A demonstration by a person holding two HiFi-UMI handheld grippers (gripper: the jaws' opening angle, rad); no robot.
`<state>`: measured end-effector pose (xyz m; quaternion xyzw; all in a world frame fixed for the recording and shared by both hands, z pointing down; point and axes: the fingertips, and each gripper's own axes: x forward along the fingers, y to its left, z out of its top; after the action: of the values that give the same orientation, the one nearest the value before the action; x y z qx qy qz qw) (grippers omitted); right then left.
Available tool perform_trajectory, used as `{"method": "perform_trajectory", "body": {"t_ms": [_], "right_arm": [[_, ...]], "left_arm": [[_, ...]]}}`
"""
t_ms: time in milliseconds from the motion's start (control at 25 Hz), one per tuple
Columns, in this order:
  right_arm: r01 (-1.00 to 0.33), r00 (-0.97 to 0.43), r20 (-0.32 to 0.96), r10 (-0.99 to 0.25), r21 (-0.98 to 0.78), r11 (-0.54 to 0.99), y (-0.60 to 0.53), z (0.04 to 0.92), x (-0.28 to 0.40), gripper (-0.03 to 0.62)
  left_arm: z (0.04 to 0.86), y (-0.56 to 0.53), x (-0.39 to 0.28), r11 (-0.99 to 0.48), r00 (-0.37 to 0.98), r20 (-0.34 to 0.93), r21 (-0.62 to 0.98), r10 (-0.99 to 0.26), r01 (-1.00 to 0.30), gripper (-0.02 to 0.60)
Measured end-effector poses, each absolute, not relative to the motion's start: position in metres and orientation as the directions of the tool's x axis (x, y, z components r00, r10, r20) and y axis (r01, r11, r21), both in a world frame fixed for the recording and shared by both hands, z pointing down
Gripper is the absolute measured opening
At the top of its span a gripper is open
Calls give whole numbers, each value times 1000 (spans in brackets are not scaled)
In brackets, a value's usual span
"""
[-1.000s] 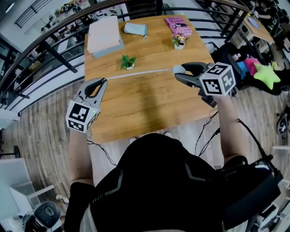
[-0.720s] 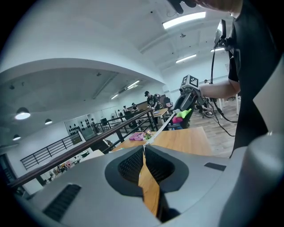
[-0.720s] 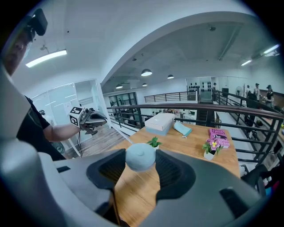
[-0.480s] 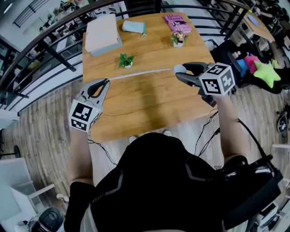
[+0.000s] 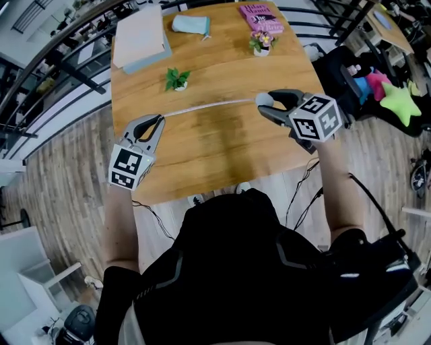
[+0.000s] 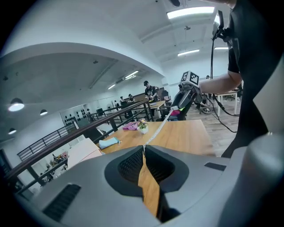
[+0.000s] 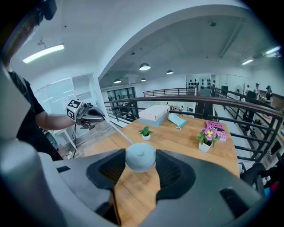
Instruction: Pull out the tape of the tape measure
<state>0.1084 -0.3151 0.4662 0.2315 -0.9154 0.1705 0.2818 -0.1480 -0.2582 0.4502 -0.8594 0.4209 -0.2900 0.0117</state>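
Note:
The tape measure [image 5: 263, 101] is a round, pale blue-grey case, and my right gripper [image 5: 267, 103] is shut on it above the right half of the wooden table [image 5: 222, 145]. In the right gripper view the case [image 7: 140, 157] sits between the two pads. A thin pale tape [image 5: 209, 106] runs from it leftward, stretched above the table, to my left gripper [image 5: 159, 118]. That gripper is shut on the tape's end [image 6: 143, 147]. Along the left gripper's jaws the tape [image 6: 157, 129] leads off to the right gripper [image 6: 187, 95].
Behind the tape stand a small green plant [image 5: 177, 79] and a flowerpot [image 5: 260, 42]. A pink book [image 5: 259, 17], a blue pouch [image 5: 190, 25] and a white box [image 5: 140, 37] lie at the far edge. Bright soft toys [image 5: 397, 101] are on the right, with a dark railing around the table.
The head view has shifted, so the table sits higher in the picture. Both grippers keep their grips and about the same spread, and the tape stays stretched.

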Motion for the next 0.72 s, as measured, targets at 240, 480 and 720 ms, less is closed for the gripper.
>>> {"method": "perform_trajectory", "body": {"t_ms": [240, 480, 720], "right_arm": [[-512, -742, 601, -297, -222, 829, -333, 512, 120, 224], [-488, -731, 639, -241, -242, 839, -343, 565, 127, 224], [-471, -718, 669, -193, -261, 843, -348, 616, 130, 224]], "left_arm": [[498, -273, -136, -643, 456, 548, -212, -701, -736, 41], [552, -282, -126, -643, 423, 623, -174, -659, -746, 41], [596, -285, -122, -632, 381, 680, -157, -627, -759, 41]]}}
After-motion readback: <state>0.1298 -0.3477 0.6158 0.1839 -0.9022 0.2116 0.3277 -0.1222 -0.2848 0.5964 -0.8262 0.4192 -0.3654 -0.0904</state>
